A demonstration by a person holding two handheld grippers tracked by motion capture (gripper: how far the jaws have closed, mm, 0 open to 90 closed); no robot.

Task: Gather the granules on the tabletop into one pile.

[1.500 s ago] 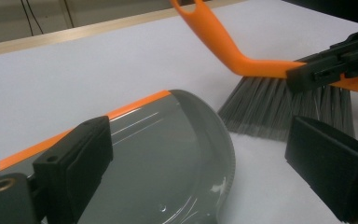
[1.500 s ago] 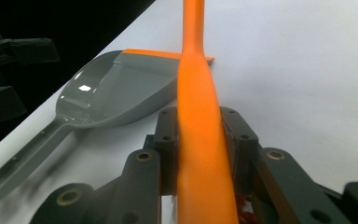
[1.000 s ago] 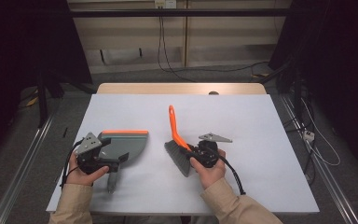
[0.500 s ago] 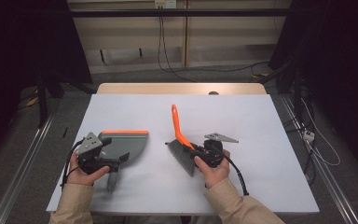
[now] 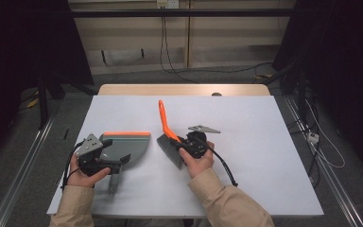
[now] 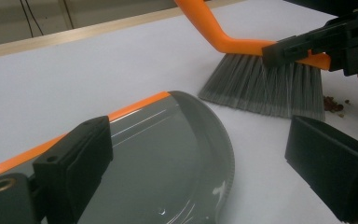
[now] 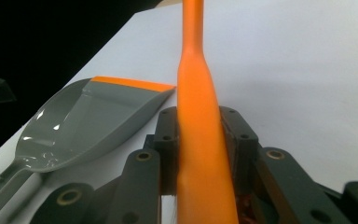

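Note:
A grey dustpan with an orange lip lies flat on the white table. My left gripper rests over its left part; in the left gripper view it stands open, one jaw above the pan and the other beside it on the table. My right gripper is shut on the orange handle of a hand brush. Its grey bristles touch the table just right of the pan. In the right gripper view the pads clamp the handle, with the dustpan to the left.
A few small brown crumbs lie on the table behind the bristles. The table's wooden far edge borders dark floor with cables. Open white surface stretches to the right and far side of the brush.
My right gripper has carried the brush left, closer to the dustpan, and the handle now leans more to the left. The left hand and the pan have not moved.

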